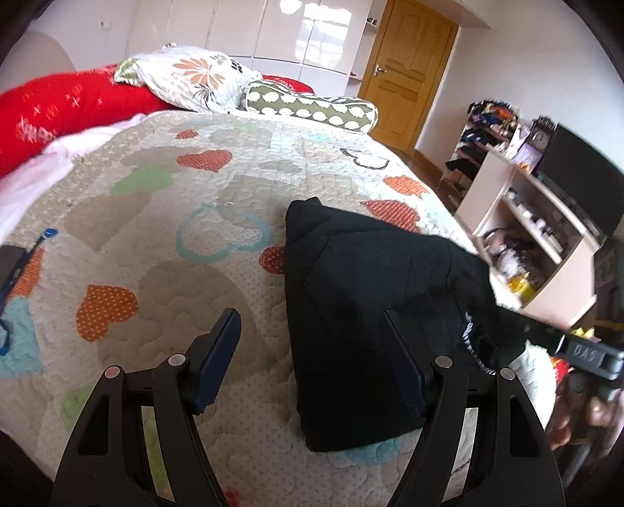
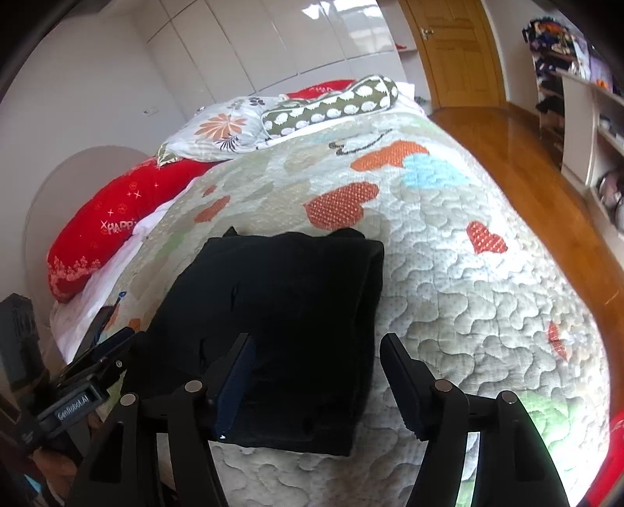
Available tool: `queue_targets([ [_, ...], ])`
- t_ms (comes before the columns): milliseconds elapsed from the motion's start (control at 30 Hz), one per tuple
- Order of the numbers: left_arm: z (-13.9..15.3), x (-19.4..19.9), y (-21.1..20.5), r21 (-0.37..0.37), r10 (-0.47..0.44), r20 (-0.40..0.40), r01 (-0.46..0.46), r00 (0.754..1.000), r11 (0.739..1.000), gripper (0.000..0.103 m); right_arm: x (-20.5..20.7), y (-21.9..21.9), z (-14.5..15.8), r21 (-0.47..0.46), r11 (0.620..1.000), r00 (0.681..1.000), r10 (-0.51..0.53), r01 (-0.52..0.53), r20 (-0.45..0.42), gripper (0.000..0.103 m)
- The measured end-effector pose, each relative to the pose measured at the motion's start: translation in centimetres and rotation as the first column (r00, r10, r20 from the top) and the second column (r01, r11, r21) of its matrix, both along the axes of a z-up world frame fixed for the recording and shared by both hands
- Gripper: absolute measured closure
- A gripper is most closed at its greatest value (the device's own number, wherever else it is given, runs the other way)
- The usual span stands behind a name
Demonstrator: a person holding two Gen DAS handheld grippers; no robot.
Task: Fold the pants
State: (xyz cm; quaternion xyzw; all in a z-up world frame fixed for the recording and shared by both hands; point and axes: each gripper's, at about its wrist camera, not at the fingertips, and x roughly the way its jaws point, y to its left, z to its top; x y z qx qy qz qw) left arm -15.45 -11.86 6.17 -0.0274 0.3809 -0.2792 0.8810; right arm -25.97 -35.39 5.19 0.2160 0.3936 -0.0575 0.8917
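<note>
Black pants (image 2: 273, 323) lie folded into a compact rectangle on the heart-patterned quilt (image 2: 448, 273), while the left gripper (image 1: 312, 351) and right gripper (image 2: 316, 374) hover over them with jaws apart and empty, apparently because the fold is finished.

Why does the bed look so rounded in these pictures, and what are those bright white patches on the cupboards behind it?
Both views use fisheye lenses, so the quilt bulges like a dome and dark corners frame each picture. In the left wrist view, window glare whitens the glossy wardrobe doors, and the shelves at the right edge are smeared. In the right wrist view, the black pants lose nearly all fold detail.
</note>
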Motion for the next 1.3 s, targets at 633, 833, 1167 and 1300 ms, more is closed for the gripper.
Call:
queue_targets([
  [633, -3.4, 4.7, -2.8, -0.071, -0.144, -0.227, 0.132, 0.963, 0.989, 0.018, 3.1, -1.6, -3.2, 0.137, 0.983, 0.992, 0.12, -0.126, 0.048, 0.023],
  [833, -3.7, 4.7, -3.7, -0.042, -0.196, -0.225, 0.191, 0.954, 0.981, 0.005, 3.6, -1.5, -3.6, 0.137, 0.981, 0.989, 0.129, -0.139, 0.076, 0.016],
  [1167, -2.7, 4.5, -3.4, -0.071, -0.21, -0.191, 0.2, 0.959, 0.977, 0.056, 4.1, -0.5, -2.6, 0.103, 0.983, 0.984, 0.142, -0.153, 0.108, 0.061],
  [1300, -0.3, 5.0, -2.5, -0.099, -0.218, -0.134, 0.206, 0.967, 0.974, 0.076, 4.7, -0.2, 0.1, 0.088, 0.978, 0.971, 0.173, -0.188, 0.163, 0.068],
])
